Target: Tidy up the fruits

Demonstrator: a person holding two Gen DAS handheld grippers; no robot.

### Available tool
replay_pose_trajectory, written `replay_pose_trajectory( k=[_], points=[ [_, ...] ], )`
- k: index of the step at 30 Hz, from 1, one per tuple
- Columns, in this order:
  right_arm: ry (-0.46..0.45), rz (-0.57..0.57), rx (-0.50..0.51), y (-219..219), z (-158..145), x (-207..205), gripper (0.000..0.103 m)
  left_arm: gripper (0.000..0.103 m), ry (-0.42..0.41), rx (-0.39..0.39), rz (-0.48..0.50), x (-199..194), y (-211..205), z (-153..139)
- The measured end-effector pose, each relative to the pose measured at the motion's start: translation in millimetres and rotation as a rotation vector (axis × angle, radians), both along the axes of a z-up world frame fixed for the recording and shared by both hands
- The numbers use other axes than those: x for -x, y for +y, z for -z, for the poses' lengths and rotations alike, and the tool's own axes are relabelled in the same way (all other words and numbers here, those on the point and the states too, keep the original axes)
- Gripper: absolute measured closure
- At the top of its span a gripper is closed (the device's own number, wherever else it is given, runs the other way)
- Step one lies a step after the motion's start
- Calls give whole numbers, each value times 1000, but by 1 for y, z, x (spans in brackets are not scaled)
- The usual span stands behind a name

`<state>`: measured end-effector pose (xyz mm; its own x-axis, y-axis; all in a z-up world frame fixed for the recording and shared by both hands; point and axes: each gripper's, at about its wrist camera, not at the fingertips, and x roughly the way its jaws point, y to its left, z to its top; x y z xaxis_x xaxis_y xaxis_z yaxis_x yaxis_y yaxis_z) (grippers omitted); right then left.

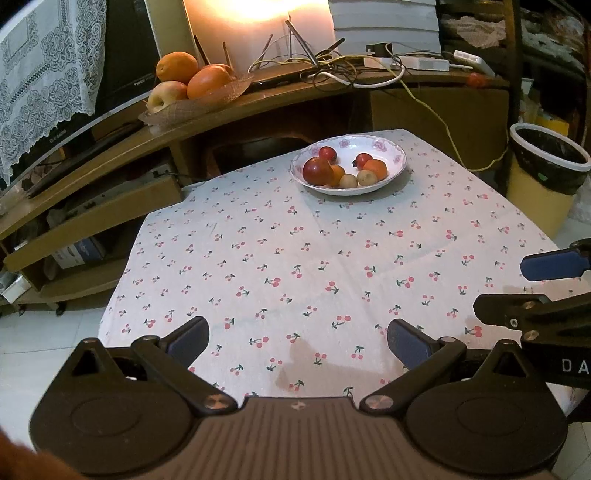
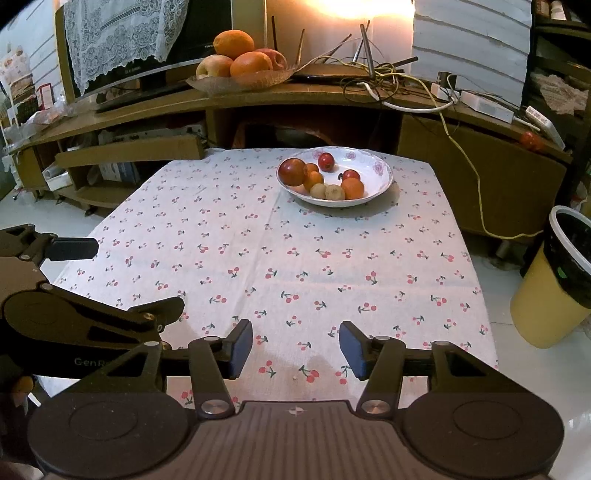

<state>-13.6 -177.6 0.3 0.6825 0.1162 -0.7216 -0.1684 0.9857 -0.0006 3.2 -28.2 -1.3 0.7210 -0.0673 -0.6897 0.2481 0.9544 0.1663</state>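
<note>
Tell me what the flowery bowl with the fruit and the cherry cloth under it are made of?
The bowl looks like glazed ceramic or porcelain: a white, shiny surface with pink flowers printed round its scalloped rim. Melamine cannot be ruled out. The cherry tablecloth looks like thin cotton-type fabric, matte, with soft fold creases and a darker damp-looking patch near the right gripper.

A bench under a cherry-print cloth stands on a pale tiled floor. Behind it runs a curved wooden shelf unit strewn with cables, a lace-draped screen at its left. Warm light glares off the wall. A yellow bin, seemingly bag-lined, stands at the right
</note>
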Motion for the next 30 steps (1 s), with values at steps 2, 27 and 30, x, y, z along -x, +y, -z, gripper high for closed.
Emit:
replay_pose_trajectory(
  k=[2,27,30],
  points=[
    [3,-1,1,0,0,1,49,0,0,-2,0,2,0,0],
    [15,-9,13,7,4,16,49,0,-11,-39,7,22,2,1],
    [14,-9,12,7,4,16,49,0,-14,-40,6,23,1,0]
  ],
)
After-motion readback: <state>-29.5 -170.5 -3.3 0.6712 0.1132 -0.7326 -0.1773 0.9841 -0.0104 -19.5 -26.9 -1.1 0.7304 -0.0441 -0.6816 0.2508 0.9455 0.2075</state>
